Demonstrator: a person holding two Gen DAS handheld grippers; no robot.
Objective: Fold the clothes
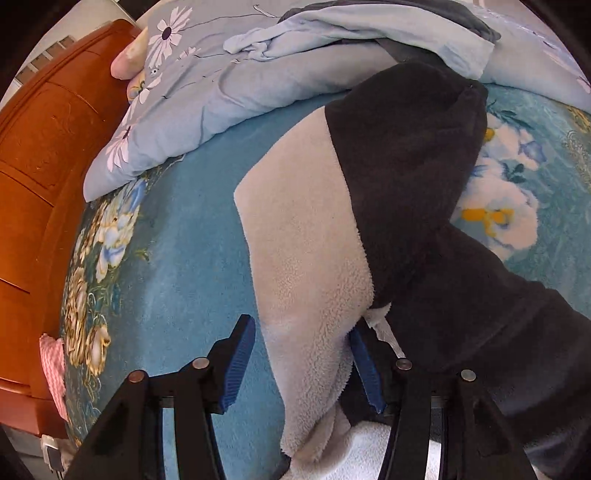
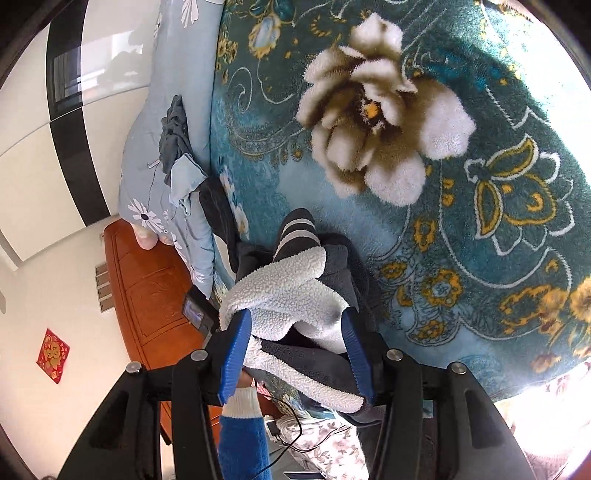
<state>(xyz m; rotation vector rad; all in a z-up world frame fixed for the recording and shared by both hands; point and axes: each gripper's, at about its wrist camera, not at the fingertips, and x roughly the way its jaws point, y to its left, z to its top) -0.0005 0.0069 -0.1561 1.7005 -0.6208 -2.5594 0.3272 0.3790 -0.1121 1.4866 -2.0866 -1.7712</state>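
A dark fleece garment with a pale sherpa lining lies on the bed, spread over a teal floral blanket, part of it turned back so the lining faces up.

The left hand-held gripper stands with its jaws wide apart; the lined edge of the garment runs between them, but neither blue pad presses the cloth, so it is released. The right hand-held gripper is also spread, with a bunched portion of the same garment, including a striped cuff, heaped between its fingers. The pads touch the bundle at its sides, yet whether they pinch it firmly cannot be told.

The fabric looks thick, soft and limp, light enough to lift but bulky. It will likely sag and drag on the plush blanket rather than slide, and a doubled layer may spring open. A seam, hem or cuff gives a firmer hold than the loose pile.

Around it, a light blue flowered quilt is heaped at the far side, with other clothes piled on top, just beside the garment's far end. A wooden headboard borders the bed. A blue sleeve and loose cables sit below the right gripper, near enough to snag.
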